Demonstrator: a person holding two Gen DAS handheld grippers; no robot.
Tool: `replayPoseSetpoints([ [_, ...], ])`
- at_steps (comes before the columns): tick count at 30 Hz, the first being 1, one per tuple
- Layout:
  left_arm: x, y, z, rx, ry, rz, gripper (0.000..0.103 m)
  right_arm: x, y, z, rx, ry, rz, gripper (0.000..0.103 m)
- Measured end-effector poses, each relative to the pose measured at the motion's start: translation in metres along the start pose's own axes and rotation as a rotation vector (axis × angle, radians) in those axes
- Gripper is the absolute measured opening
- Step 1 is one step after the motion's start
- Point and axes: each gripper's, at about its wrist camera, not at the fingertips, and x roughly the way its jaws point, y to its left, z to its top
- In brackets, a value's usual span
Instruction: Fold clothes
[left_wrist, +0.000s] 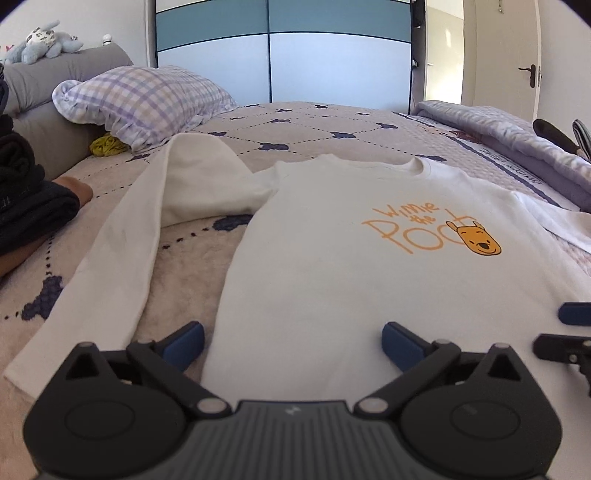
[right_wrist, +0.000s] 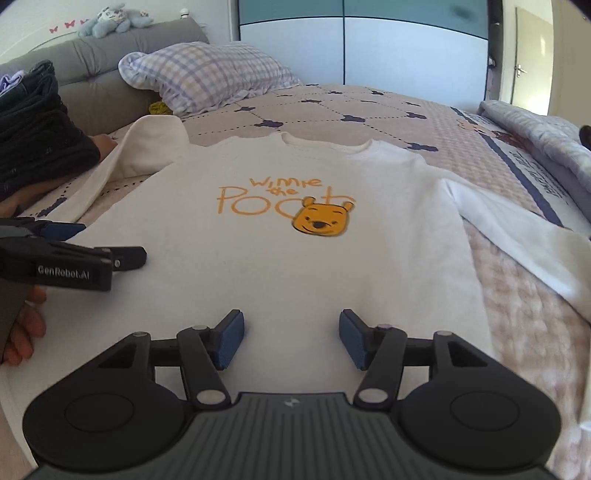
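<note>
My left gripper (left_wrist: 293, 345) hangs wide open over the hem of the white shirt (left_wrist: 332, 266), nothing between its blue pads (left_wrist: 186, 341). The shirt lies flat on the bed (left_wrist: 332, 122), one sleeve (left_wrist: 122, 258) stretched left. The right gripper (left_wrist: 569, 332) pokes in at the right edge.

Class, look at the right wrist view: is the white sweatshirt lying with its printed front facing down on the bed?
No. The white sweatshirt lies front up, with its orange lettering and bear face plainly showing.

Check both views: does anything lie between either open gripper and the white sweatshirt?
Nothing visible does. The left gripper and right gripper hover open directly over the hem of the sweatshirt, spread flat on the bed.
</note>
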Motion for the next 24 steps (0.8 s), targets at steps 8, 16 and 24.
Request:
replayPoseSetpoints([
  [8,0.003,-0.002,-0.002,-0.008,0.0,-0.006,0.103,-0.041,-0.048,-0.013,0.049,0.071,-0.305,0.079],
  [16,0.002,-0.002,-0.003,-0.009,0.0,-0.006,0.103,-0.029,-0.013,0.008,0.037,-0.03,-0.303,0.079],
  [24,0.002,-0.002,-0.003,-0.009,0.0,-0.006,0.103,0.02,0.032,0.038,-0.089,-0.005,-0.262,0.079],
])
